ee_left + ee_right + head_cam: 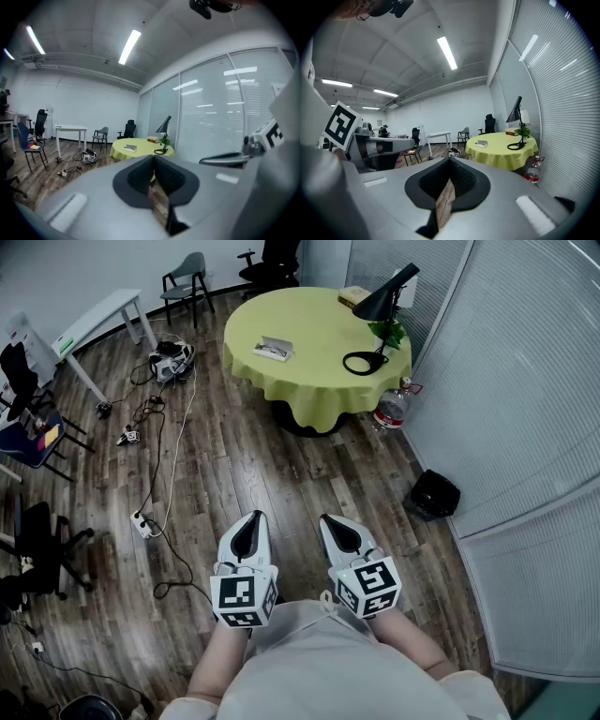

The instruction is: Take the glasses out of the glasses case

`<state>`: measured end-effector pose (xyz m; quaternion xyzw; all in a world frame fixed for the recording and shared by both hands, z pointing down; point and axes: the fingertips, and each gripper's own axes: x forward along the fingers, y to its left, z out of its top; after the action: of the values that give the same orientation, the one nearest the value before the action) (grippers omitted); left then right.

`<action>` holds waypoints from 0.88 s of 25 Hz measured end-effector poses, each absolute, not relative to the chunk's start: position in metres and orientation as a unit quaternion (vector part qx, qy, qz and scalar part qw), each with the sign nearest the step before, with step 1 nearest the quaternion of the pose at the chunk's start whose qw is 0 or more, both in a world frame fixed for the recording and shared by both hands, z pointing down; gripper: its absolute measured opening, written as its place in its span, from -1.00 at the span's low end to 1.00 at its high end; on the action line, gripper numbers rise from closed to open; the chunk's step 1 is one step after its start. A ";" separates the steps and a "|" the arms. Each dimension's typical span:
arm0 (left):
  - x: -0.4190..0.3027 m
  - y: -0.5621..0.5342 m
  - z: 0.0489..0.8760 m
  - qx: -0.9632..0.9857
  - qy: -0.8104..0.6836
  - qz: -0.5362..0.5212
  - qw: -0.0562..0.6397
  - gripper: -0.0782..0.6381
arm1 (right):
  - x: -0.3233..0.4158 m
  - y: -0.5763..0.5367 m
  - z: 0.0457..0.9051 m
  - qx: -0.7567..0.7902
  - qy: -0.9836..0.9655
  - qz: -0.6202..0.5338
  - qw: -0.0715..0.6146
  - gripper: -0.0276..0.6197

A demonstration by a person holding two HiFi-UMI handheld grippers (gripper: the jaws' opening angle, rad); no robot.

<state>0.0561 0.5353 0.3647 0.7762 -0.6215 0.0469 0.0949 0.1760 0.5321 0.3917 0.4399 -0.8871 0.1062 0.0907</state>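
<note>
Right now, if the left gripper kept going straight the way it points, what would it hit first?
Nothing close: bare wooden floor lies ahead of the left gripper. Its line heads toward the round yellow-clothed table, so probably the cloth's near side first, though depth is hard to judge.

Left hand-held gripper (254, 519) closed, right hand-held gripper (328, 522) closed, side by side

The yellow-green tablecloth (319, 371) is matt and smooth. The brown wood-plank floor (281, 474) shows grain and a faint sheen. The left gripper (254, 516) and right gripper (329, 519) have smooth, matt grey plastic shells with black ribbed pads (140, 176). The clear plastic bottle (391, 411) is glossy.
</note>
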 end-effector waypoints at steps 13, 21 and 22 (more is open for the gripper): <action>0.023 0.495 0.376 0.770 -0.626 0.050 0.111 -0.76 | 0.137 0.493 0.399 0.423 -0.895 0.095 0.108 -0.92; -0.023 0.425 0.379 0.778 -0.615 0.050 0.119 -0.76 | 0.092 0.428 0.405 0.432 -0.887 0.112 0.115 -0.91; -0.031 0.415 0.379 0.780 -0.612 0.050 0.119 -0.76 | 0.084 0.417 0.405 0.434 -0.886 0.115 0.115 -0.92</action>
<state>-0.0306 0.4149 0.3788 0.7802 -0.6121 0.0498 0.1190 0.0843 0.4171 0.4047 0.4344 -0.8860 0.1149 0.1148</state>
